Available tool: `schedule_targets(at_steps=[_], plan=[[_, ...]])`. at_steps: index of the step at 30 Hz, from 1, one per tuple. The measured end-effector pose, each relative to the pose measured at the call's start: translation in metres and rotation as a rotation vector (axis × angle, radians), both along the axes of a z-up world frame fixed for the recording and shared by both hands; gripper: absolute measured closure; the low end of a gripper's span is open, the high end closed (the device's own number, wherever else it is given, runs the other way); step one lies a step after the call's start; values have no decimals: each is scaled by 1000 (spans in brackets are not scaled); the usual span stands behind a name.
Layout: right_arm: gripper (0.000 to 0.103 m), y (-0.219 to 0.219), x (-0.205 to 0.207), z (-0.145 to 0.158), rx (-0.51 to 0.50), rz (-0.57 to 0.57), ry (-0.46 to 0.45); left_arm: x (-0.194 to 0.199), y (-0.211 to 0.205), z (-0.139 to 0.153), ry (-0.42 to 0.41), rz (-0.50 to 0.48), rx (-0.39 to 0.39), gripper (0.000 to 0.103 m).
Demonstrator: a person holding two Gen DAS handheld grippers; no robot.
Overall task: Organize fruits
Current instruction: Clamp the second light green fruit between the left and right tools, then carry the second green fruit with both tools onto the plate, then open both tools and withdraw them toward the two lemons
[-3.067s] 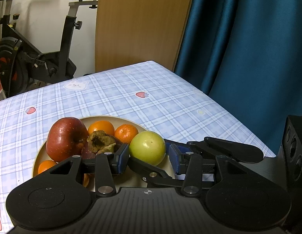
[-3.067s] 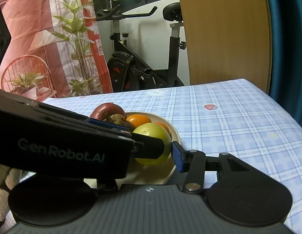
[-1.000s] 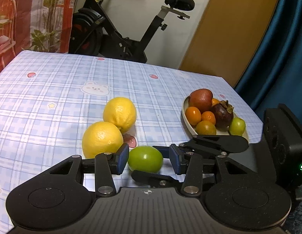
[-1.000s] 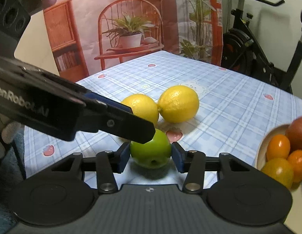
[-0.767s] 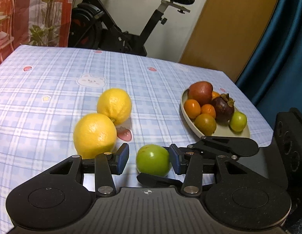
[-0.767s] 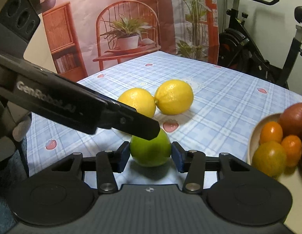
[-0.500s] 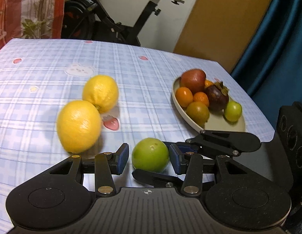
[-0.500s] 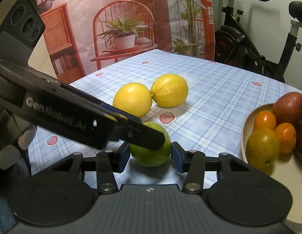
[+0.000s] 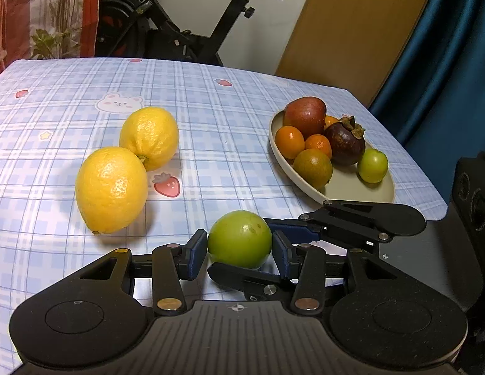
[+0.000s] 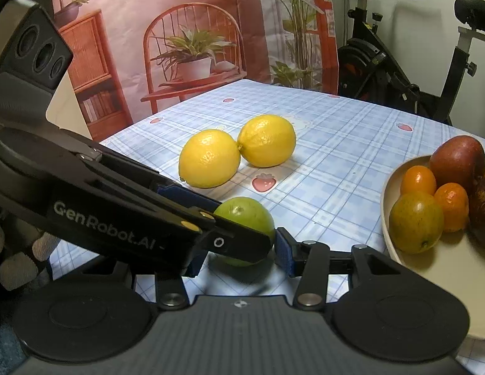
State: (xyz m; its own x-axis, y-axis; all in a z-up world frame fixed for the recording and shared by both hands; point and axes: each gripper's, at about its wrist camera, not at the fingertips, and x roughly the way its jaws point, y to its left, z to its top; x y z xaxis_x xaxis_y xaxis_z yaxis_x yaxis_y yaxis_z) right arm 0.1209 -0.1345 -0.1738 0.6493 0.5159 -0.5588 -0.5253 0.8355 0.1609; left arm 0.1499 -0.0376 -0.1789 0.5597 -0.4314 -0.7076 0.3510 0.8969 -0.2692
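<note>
Count, both views: 2 lemons, nearer (image 9: 111,189) & farther (image 9: 149,137), touching, on worktop (image 9: 211,100). 2 green fruits: big one (image 9: 239,239) betw. tongs, small one (image 9: 372,165) on plate. 1 plate (image 9: 342,184). On it also 1 red apple (image 9: 304,113), 1 mangosteen (image 9: 345,143), 1 greenish-orange citrus (image 9: 312,168), 2 small oranges clearly seen (image 9: 289,137) (image 9: 318,145), a 3rd (image 9: 330,120) mostly hidden behind. 2 tongs: left (image 9: 240,254), right (image 10: 239,257).

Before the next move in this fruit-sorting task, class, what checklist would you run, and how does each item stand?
1. Green fruit sits between both tools' pads: ok.
2. Left tool pressing the fruit: cannot tell; its pads look just clear of it.
3. Right tool pressing it: cannot tell, since the left tool hides one pad.
4. Two lemons clear of the tools: ok.
5. Bare room on the plate: ok.
6. Tools apart from each other: not ok, they cross.
</note>
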Motion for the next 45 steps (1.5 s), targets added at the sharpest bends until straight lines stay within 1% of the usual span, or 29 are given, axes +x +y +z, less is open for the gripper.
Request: schedule_targets(at_steps=[3, 6, 10, 13, 19, 24, 27, 30, 32, 37, 40, 45], plan=[[55, -5, -3, 3, 19, -24, -22, -2, -6, 8, -28, -7, 2, 55], [55, -18, -9, 11, 55, -58, -41, -1, -19, 19, -50, -37, -4, 55], [55, -41, -17, 24, 70, -118, -72, 3, -49, 32, -85, -96, 11, 55], [55, -65, -21, 30, 87, -178, -78, 12, -75, 37, -86, -147, 11, 55], [55, -116, -23, 29, 136, -314, -48, 27, -126, 33, -65, -228, 20, 55], [55, -144, -14, 23, 146, -415, -5, 40, -156, 21, -43, -244, 51, 55], [55, -150, -10, 19, 143, -437, 13, 44, -164, 16, -40, -245, 71, 55], [55, -148, -7, 13, 122, -455, 29, 44, -164, 15, -39, -240, 74, 56], [55, -149, -6, 11, 131, -469, 40, 46, -163, 15, -44, -234, 74, 56], [55, -144, 3, 11, 126, -457, 37, 49, -157, 19, -61, -224, 73, 56], [55, -138, 7, 10, 99, -443, 33, 48, -154, 20, -67, -219, 72, 56], [55, -134, 14, 7, 88, -451, 36, 50, -150, 19, -76, -196, 68, 56]])
